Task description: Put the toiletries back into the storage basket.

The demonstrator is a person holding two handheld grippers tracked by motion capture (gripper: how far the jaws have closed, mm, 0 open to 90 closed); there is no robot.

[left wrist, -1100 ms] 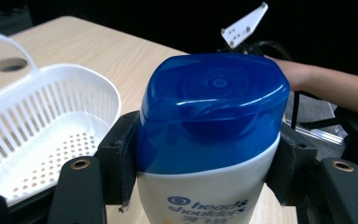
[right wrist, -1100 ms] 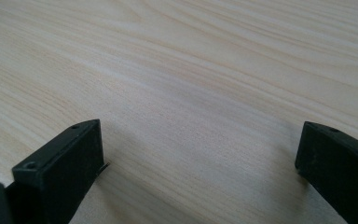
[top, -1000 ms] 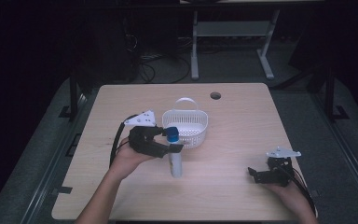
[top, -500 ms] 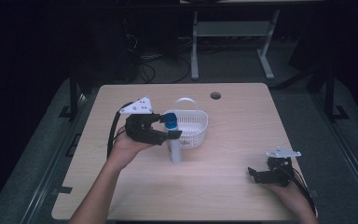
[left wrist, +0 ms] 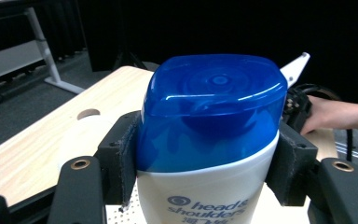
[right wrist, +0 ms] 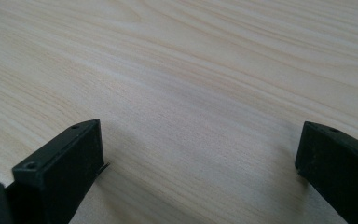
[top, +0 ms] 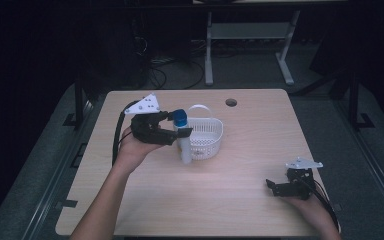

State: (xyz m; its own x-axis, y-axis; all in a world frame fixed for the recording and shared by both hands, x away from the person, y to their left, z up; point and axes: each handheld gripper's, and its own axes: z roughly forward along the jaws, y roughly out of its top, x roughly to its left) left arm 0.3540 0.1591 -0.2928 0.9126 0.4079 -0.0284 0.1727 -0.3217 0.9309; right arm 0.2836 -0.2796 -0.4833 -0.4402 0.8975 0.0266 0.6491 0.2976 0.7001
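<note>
Left gripper jaws clamp the shampoo bottle below its blue cap, lifted off the table just left of the white basket. Drop-in pending, likely. Right gripper jaws wide, empty.

We count one shampoo bottle with one blue cap, beside one white basket at the table's middle. We see two grippers: one on the left, one on the near right. There is one wooden table, with one round hole at its far edge.
</note>
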